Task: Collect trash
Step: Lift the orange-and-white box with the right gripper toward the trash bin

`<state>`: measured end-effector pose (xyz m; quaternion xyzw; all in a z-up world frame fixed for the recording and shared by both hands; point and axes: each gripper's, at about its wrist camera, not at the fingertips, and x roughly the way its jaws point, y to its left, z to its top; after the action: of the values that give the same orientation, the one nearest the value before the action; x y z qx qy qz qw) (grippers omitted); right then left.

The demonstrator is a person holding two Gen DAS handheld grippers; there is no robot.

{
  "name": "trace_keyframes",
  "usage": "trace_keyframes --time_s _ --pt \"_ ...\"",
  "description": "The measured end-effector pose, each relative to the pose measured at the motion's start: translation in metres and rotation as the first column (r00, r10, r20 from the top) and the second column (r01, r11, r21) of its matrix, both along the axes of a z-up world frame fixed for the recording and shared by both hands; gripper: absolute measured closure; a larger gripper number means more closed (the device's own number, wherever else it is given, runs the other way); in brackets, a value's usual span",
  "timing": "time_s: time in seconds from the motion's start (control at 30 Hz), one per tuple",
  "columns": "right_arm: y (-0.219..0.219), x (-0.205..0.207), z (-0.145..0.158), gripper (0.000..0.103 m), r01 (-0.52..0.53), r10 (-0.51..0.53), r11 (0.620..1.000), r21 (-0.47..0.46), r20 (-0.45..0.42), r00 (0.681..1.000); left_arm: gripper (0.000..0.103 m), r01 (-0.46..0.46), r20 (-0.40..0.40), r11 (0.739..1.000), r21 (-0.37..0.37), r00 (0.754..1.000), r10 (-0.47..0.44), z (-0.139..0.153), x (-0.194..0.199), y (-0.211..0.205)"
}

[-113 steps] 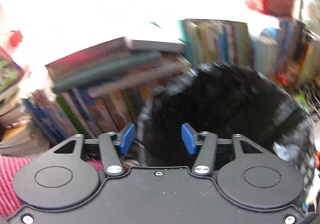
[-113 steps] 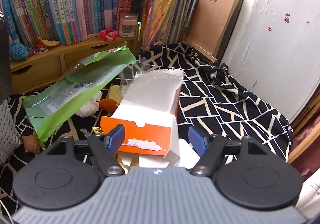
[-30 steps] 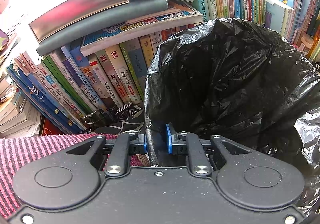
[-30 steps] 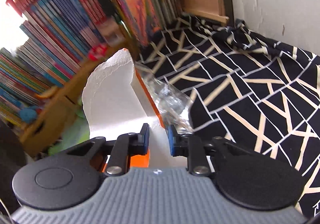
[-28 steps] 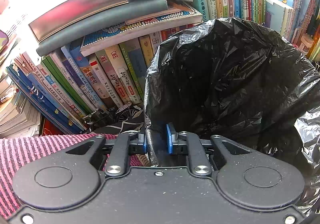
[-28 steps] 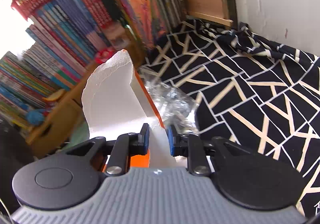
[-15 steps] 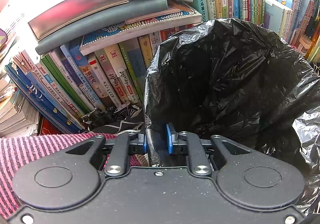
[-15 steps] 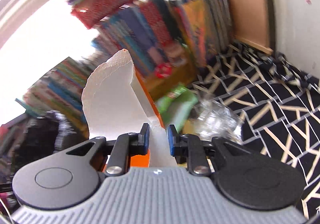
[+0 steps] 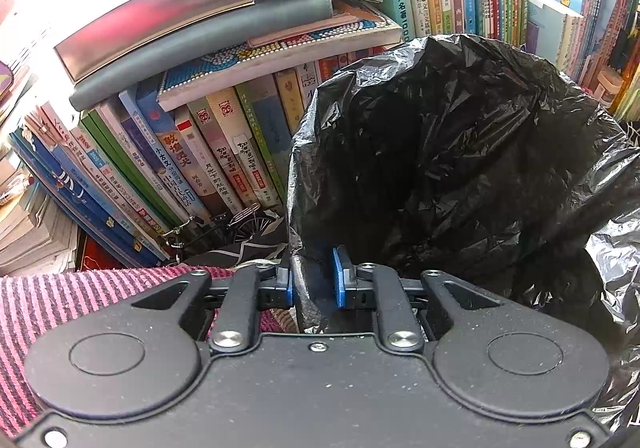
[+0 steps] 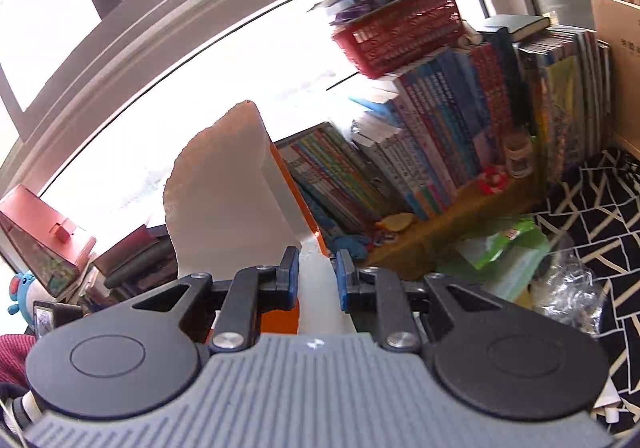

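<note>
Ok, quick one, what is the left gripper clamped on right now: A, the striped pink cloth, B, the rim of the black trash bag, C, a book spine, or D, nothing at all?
B: in the left wrist view the left gripper has its blue pads closed on a fold at the edge of the black trash bag, whose mouth opens just beyond it.

You have open room inside the mouth of the black bag (image 9: 460,168), which gapes wide just ahead of your left gripper (image 9: 313,282). Leaning books (image 9: 192,160) crowd its left and far sides. On your right, the torn box (image 10: 228,188) in your right gripper (image 10: 317,276) blocks the view ahead; a bookshelf (image 10: 460,152) stands beyond.
</note>
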<state>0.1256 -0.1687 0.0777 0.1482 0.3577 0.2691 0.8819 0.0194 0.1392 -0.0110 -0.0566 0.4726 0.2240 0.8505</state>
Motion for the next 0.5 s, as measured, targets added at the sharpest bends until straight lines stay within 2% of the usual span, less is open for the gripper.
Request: trace_keyframes --time_s 0.2,0.5 --pt "0.039 0.006 -0.005 0.080 -0.115 0.115 0.993 0.028 0.005 0.993 0.087 -0.001 0.001 1.000 -0.005 1.000 0.001 -0.001 0.000 0.003" --pt "0.086 0.014 -0.043 0.080 -0.194 0.191 0.980 -0.045 -0.064 0.980 0.087 -0.003 0.001 1.000 -0.004 1.000 0.003 -0.001 0.000 0.003"
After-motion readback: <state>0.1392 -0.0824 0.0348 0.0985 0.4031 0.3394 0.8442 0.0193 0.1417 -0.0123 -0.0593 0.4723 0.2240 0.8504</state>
